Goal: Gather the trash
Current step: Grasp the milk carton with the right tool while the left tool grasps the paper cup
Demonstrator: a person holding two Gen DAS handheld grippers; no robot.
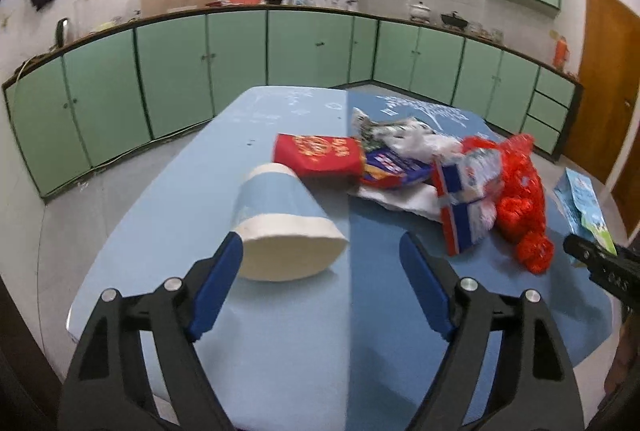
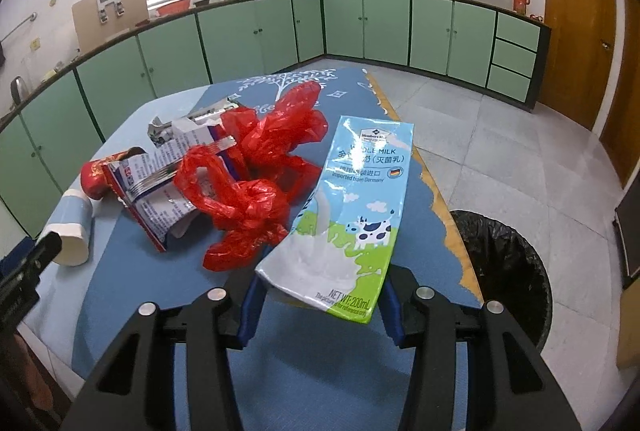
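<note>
A light-blue paper cup [image 1: 286, 221] lies on its side on the blue table [image 1: 280, 331], its white mouth toward me. My left gripper [image 1: 320, 271] is open around the cup's mouth; the left pad [image 1: 218, 287] is close to the rim and the right pad stands well clear. My right gripper [image 2: 320, 295] is shut on the lower end of a milk carton [image 2: 352, 207], held tilted above the table. Beside the carton lie a crumpled red plastic bag [image 2: 256, 179], a torn blue-and-white wrapper [image 2: 160, 195] and a red snack packet [image 1: 316, 155].
A black-lined trash bin [image 2: 508, 267] stands on the tiled floor just right of the table edge. Green cabinets [image 1: 180, 63] run along the far walls. The left gripper's tip [image 2: 36, 259] shows at the left edge of the right wrist view, next to the cup [image 2: 72, 231].
</note>
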